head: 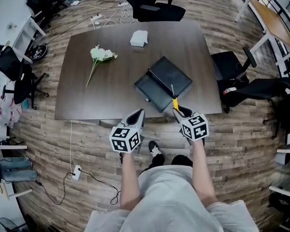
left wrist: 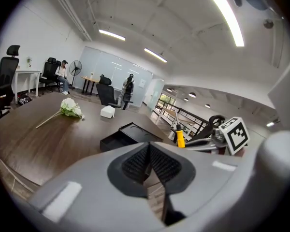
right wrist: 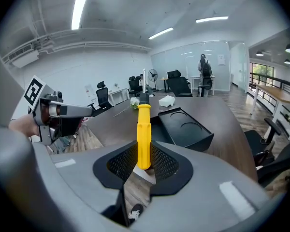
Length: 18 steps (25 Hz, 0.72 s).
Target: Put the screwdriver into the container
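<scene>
Right tongs [right wrist: 144,164] pinch the screwdriver [right wrist: 144,129] by its handle end (left tongs [left wrist: 149,163] pressed together, seemingly empty); so shallow a hold could let it pivot, missing the container [right wrist: 189,146].

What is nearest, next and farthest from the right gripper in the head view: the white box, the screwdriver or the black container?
1. screwdriver: gripped in the right gripper, pointing toward the table.
2. black container: open, just ahead, near the table's front edge.
3. white box: by the table's far edge.
</scene>
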### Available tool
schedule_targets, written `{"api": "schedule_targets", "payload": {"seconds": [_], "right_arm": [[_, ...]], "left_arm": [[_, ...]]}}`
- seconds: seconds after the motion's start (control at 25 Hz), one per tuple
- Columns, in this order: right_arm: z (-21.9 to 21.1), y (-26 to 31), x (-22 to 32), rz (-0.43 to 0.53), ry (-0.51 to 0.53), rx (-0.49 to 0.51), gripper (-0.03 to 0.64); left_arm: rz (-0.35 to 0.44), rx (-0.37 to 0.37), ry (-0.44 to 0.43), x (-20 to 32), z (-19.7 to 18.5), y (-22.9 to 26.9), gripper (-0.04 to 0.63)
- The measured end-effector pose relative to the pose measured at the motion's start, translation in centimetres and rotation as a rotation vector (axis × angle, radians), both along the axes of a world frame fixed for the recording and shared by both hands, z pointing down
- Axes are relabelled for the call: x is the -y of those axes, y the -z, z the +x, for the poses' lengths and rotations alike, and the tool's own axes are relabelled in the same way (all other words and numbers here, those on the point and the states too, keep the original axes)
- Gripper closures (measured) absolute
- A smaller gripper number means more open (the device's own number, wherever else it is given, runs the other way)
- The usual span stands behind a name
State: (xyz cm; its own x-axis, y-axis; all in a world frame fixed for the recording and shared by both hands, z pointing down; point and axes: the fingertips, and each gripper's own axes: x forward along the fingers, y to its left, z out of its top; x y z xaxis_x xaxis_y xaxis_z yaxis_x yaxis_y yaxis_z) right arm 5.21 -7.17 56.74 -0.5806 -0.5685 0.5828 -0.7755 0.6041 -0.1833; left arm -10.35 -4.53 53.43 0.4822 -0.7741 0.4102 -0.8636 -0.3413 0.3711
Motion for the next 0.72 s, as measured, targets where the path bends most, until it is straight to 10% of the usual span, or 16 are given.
{"api": "schedule_targets", "payload": {"seconds": [0.72], "right_arm": [[-2.8, -2.2, 5.9, -0.006, 0.038, -0.067, 0.537]], "left_arm": [[-0.020, 0.018, -0.066, 3.7, 0.3, -2.9, 0.541]]}}
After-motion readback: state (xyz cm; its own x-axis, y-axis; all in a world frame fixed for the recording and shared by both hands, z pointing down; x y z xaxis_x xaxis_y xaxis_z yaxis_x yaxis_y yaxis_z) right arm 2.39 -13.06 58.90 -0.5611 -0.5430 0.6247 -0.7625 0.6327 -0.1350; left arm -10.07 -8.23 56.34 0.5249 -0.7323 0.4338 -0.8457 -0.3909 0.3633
